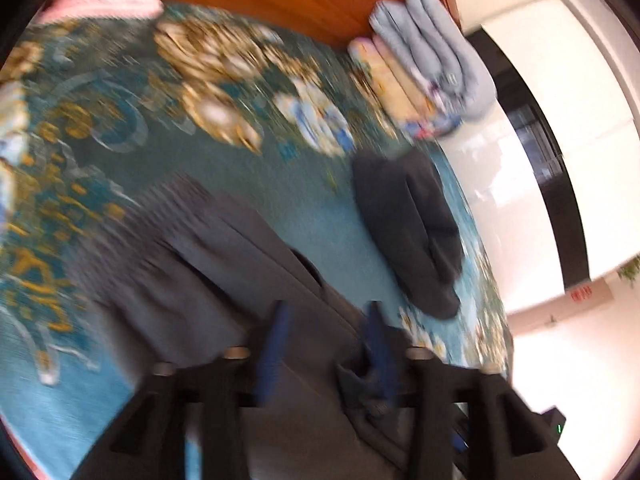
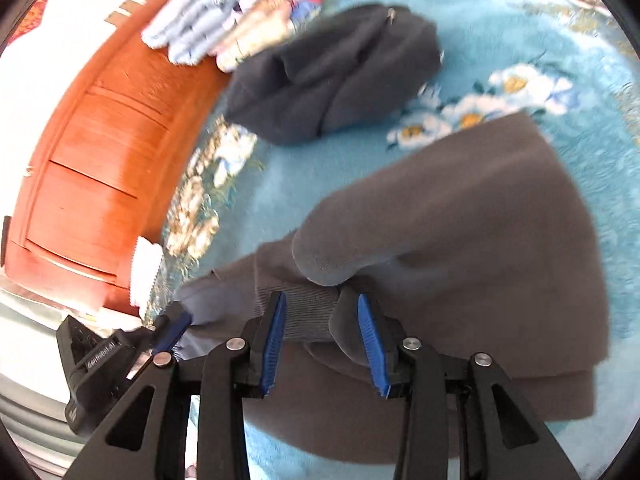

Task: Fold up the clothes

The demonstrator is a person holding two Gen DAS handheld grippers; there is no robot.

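Directly ahead, gray sweater [image 2: 460,216] between right gripper [image 2: 324,336]

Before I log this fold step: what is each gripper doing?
Left gripper: jaws apart over the grey sweater, open.
Right gripper: jaws apart around the sweater's ribbed cuff, open, not clamped.

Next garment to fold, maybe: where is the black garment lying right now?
The black garment lies bunched on the blue floral blanket, between the stack of folded clothes and the grey sweater.
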